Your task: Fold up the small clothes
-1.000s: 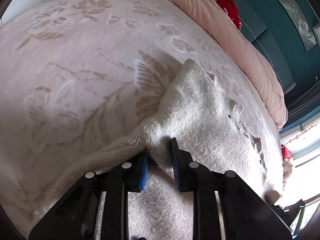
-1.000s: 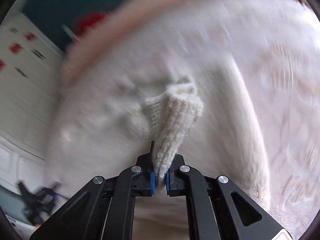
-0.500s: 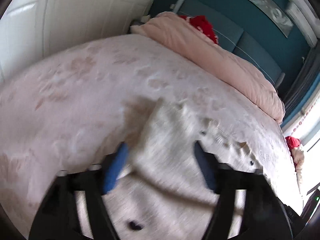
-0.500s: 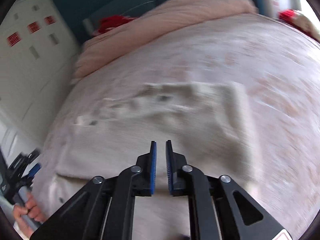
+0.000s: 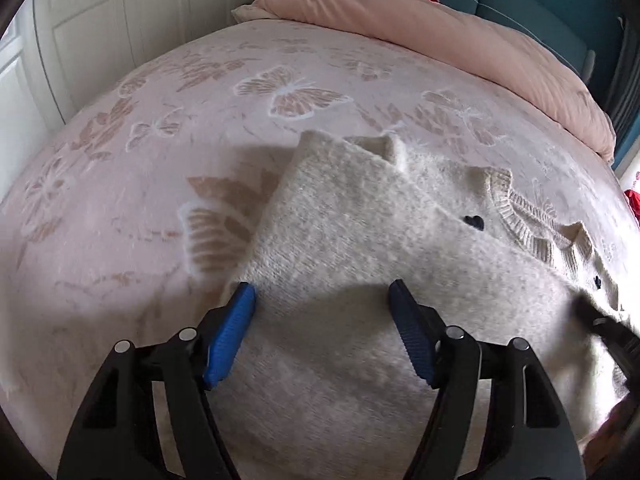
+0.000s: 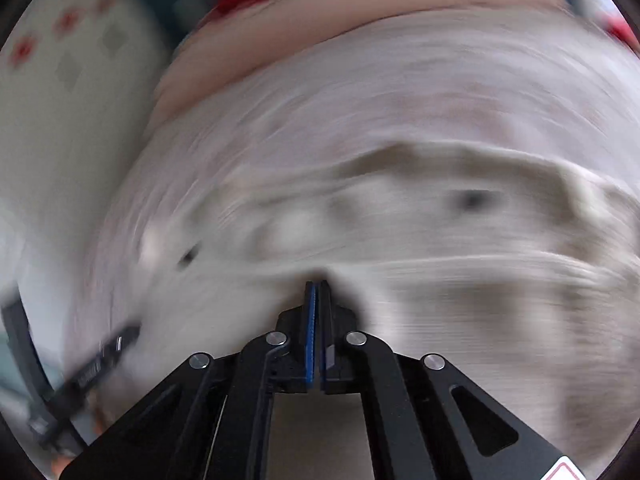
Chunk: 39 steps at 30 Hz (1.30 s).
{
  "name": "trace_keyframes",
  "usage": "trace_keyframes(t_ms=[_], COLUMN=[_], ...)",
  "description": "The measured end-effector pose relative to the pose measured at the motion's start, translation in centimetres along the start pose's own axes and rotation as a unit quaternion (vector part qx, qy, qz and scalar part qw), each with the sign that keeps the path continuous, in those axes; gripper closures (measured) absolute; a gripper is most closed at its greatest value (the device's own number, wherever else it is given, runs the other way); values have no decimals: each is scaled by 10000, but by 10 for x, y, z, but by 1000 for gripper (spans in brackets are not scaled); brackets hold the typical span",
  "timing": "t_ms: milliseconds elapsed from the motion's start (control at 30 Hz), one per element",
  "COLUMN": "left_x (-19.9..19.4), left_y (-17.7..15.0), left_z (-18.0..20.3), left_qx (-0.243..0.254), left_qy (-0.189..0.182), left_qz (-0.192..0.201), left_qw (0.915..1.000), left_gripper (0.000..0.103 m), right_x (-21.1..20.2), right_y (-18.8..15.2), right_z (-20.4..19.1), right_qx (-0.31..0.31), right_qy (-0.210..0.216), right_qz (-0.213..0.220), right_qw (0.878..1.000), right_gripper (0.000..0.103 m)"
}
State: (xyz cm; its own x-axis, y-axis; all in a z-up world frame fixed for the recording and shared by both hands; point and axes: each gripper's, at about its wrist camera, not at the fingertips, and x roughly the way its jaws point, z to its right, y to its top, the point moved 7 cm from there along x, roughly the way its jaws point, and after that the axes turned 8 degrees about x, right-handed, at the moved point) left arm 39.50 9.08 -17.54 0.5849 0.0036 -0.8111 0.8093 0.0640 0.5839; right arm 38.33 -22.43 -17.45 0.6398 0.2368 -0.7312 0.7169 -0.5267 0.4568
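Cream knit sweater (image 5: 360, 240) lying flat on the bed (image 5: 140, 160), neckline toward the right, long axis left-right, left tongs (image 5: 322, 300) spread wide above it, right tongs (image 6: 317, 286) pressed together, butterfly-patterned blanket, pink duvet (image 5: 440, 36), white wardrobe doors (image 5: 100, 20), teal wall behind.

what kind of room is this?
Most likely a bedroom. A bed with a butterfly-patterned bedspread fills the view, a pink duvet is bunched at its far end, and white panelled wardrobe doors stand beside it. A cream knit sweater lies on top.
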Motion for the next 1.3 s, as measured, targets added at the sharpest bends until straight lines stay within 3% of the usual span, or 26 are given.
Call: trace_keyframes(t_ms=[67, 100, 133, 267, 333, 367, 433, 467, 600, 667, 800, 1100, 1200, 1300], left_x=[2, 2, 1, -13, -33, -40, -53, -60, -85, -98, -127, -171, -177, -173], left_y=[-1, -1, -1, -3, -11, -17, -37, -51, -105, -128, -161, -242, -256, -263], left_z=[-2, 0, 2, 3, -1, -4, -16, -25, -71, -86, -89, -69, -62, -60], left_qx=[40, 90, 138, 170, 217, 261, 300, 261, -36, -94, 260, 380, 448, 233], left_qy=[-43, -6, 52, 21, -23, -11, 10, -69, 43, -13, -127, -1161, -1258, -1366], left_qz=[82, 113, 136, 245, 362, 362, 227, 137, -228, -286, -482, -1291, -1383, -1531], left_qw=[9999, 9999, 9998, 9996, 9991, 9990, 9993, 9995, 9997, 9995, 9984, 9841, 9813, 9784], left_gripper=[35, 35, 34, 34, 34, 29, 26, 26, 25, 25, 22, 7, 5, 5], right_x=[-16, -25, -39, -100, -103, -99, -111, -122, -168, -184, -216, -264, -266, -256], right_y=[2, 1, -1, -17, -37, -43, -50, -52, -73, -99, -151, -265, -279, -283], right_z=[47, 60, 70, 77, 96, 105, 113, 113, 118, 133, 158, 172, 164, 155], right_qx=[369, 511, 569, 245, -51, -143, -78, -64, -27, 59, 182, 291, -62, -38], right_qy=[-70, 110, -90, -324, -772, -979, -925, -974, -971, -1108, -1267, -790, -900, -728], right_qz=[127, 112, 195, 575, 324, 186, 169, 212, 467, 282, -124, -1449, -1463, -1570], right_qw=[9992, 9986, 9981, 9975, 9965, 9949, 9955, 9950, 9942, 9934, 9917, 9859, 9851, 9849], right_gripper=[103, 103, 103, 97, 97, 103, 103, 95, 77, 75, 53, 42, 37, 35])
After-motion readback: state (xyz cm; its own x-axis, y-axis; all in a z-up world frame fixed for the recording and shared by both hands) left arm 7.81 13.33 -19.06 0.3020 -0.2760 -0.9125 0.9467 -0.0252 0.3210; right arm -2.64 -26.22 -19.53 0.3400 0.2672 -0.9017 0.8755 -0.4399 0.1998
